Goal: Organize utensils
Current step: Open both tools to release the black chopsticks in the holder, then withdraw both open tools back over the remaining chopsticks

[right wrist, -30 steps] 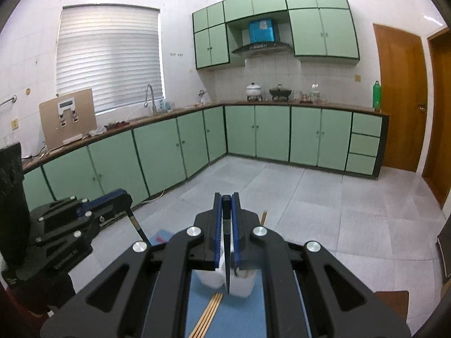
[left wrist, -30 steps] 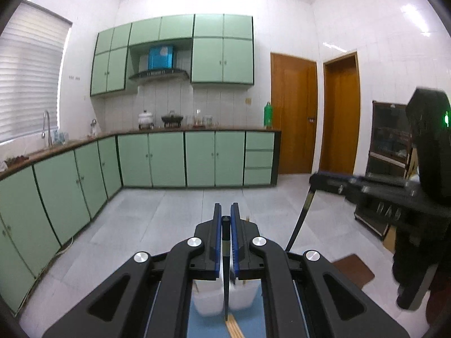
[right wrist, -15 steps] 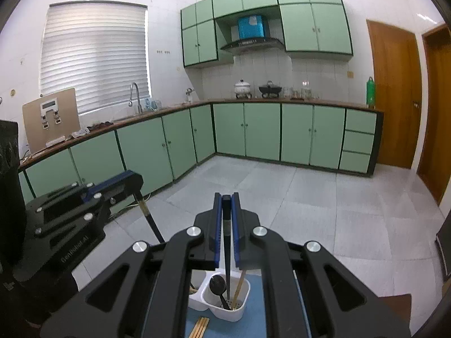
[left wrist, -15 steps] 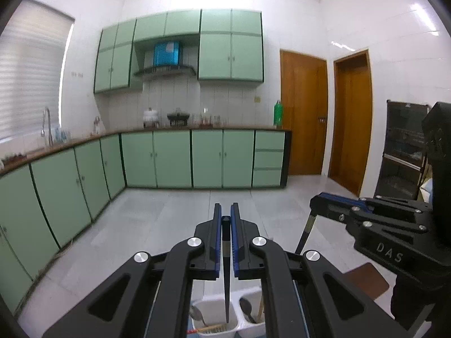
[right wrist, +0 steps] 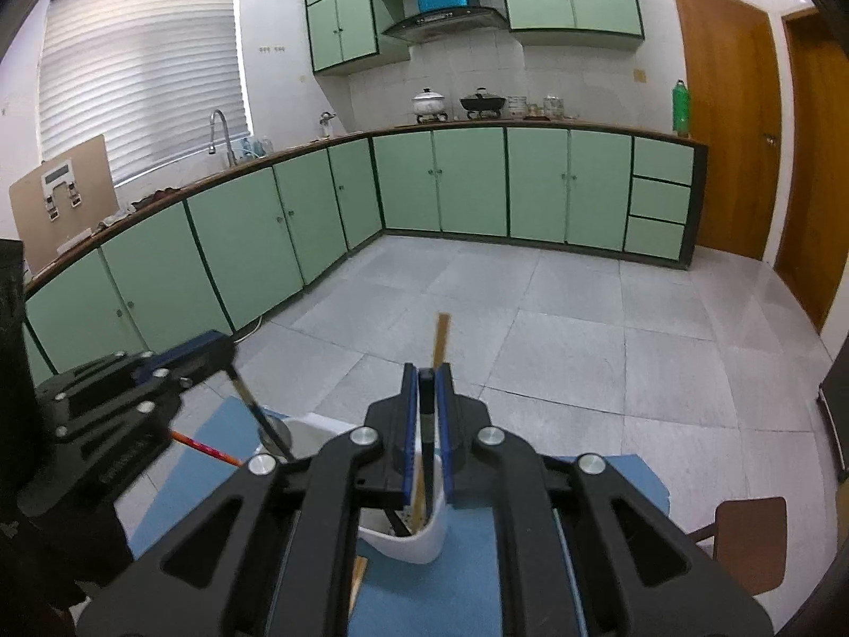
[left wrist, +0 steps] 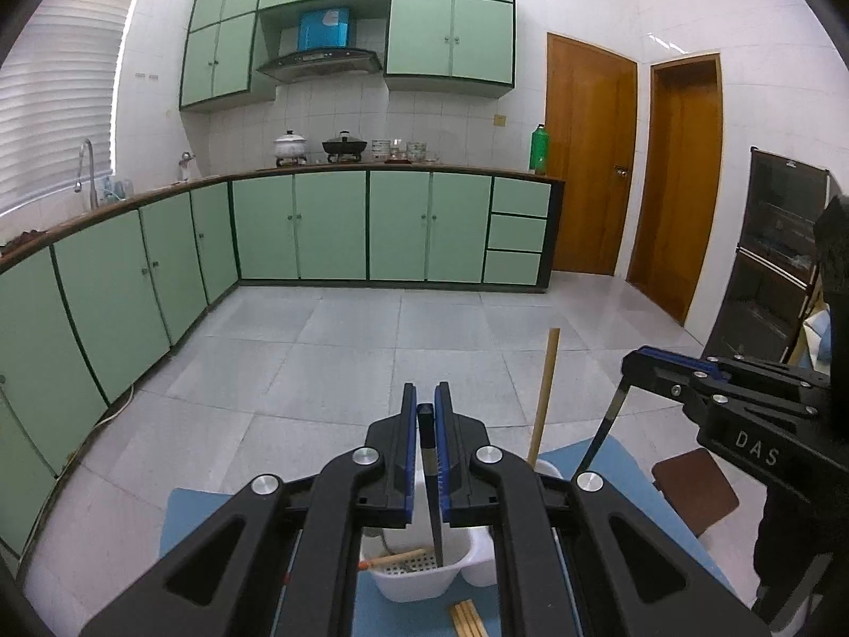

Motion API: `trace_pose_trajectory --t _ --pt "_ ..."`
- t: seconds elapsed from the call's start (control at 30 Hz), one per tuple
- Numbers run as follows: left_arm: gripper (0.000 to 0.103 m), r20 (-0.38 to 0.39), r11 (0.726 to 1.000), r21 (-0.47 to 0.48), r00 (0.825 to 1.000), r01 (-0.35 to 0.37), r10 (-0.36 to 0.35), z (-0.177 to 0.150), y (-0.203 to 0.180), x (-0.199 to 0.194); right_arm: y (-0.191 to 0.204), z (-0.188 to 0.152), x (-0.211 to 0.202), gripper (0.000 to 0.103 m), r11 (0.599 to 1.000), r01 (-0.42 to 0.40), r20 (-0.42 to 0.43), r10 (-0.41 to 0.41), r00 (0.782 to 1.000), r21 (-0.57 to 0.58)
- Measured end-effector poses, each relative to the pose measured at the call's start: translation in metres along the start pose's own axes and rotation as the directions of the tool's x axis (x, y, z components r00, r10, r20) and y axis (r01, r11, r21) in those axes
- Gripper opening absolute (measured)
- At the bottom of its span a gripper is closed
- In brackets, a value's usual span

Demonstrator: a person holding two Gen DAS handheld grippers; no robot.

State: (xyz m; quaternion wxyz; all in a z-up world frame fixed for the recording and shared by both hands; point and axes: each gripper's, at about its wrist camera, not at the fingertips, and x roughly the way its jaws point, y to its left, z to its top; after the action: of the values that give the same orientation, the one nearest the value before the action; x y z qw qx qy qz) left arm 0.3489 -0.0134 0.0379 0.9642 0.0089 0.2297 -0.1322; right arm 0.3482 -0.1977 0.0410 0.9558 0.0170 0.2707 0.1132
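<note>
Your left gripper (left wrist: 426, 414) has its jaws clamped on a dark utensil handle (left wrist: 431, 483) whose tip hangs in the white caddy (left wrist: 419, 581) below them. Your right gripper (right wrist: 426, 398) pinches another dark handle (right wrist: 424, 443) above the caddy's other compartment, just beside an upright wooden chopstick (right wrist: 440, 338).

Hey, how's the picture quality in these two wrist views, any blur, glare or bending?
Left wrist view: sharp; fisheye bows the cabinets; glare streaks on the wall tiles by the doors. Right wrist view: the left tool and the dark utensil it holds are motion-blurred; the window blind is bright but not washed out; dark corners in both.
</note>
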Motion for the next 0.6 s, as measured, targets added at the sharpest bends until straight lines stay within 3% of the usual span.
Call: trace_pose_trajectory --t 0.07,0.27,0.43,0.6 --pt "0.014 0.006 1.0 -0.011 1.0 0.0 0.0 0.002 0.003 -0.007 -0.007 -0.001 -0.011 0.038 1.0 0.015 0.022 -0.015 1.0 0.023" --pt "0.047 0.063 0.999 -0.024 0.998 -0.027 0.028 -0.005 0.006 -0.053 -0.02 -0.019 -0.049 0.048 0.999 0.02 0.067 -0.023 0.997 0.041" --pt "0.054 0.051 0.999 -0.04 0.998 -0.023 0.025 -0.029 0.007 -0.081 -0.015 -0.056 -0.079 0.06 1.0 0.007 0.071 -0.009 0.997 0.029" --pt "0.06 0.008 0.998 -0.063 1.0 -0.023 0.024 -0.077 0.002 -0.103 -0.003 -0.112 -0.099 0.071 1.0 -0.006 0.034 0.005 0.999 0.031"
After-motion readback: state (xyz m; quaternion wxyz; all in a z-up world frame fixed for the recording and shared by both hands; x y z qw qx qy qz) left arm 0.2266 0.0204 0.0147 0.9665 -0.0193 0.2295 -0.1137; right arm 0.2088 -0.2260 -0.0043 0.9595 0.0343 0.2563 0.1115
